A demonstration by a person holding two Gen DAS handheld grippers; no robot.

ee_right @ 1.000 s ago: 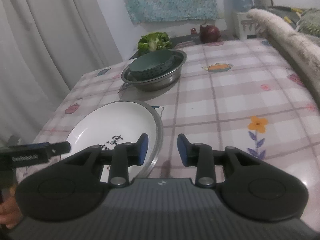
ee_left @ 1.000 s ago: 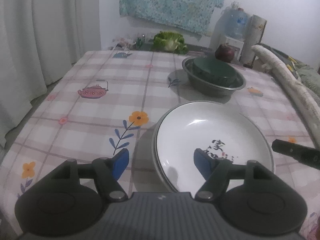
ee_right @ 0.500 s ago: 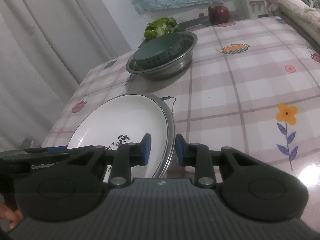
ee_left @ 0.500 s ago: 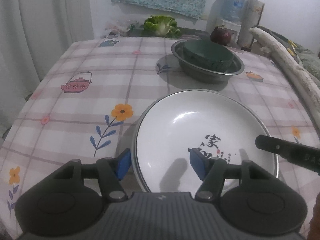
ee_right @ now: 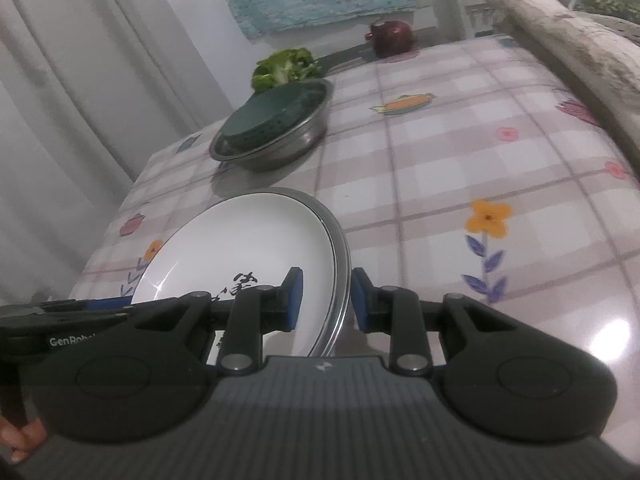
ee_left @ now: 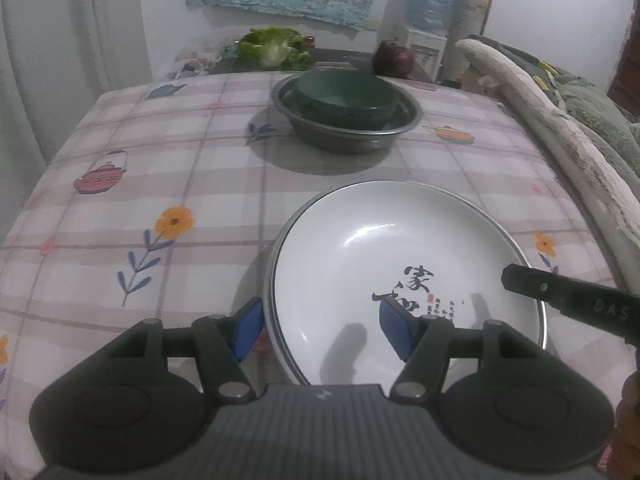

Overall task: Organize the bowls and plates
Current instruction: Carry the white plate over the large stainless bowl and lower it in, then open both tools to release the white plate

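A white plate [ee_left: 392, 264] with black characters lies on a steel-rimmed plate on the checked tablecloth; it also shows in the right wrist view [ee_right: 240, 256]. My left gripper [ee_left: 322, 330] is open, its jaws either side of the stack's near left rim. My right gripper [ee_right: 323, 300] is open, its blue pads straddling the stack's right rim with gaps on both sides. Farther back a steel basin [ee_left: 348, 128] holds a dark green bowl [ee_left: 346, 96]; the basin also shows in the right wrist view [ee_right: 276, 136].
A lettuce [ee_left: 274, 46] and a dark red onion [ee_left: 394, 60] sit beyond the table's far edge. A rolled blanket [ee_left: 560, 132] runs along the right side. Curtains [ee_right: 80, 80] hang to the left. The tablecloth [ee_right: 480, 168] stretches right of the plates.
Both grippers have moved forward onto the plate stack. The right gripper's jaws now straddle the right rim, and the left jaws have slid around the near left rim.
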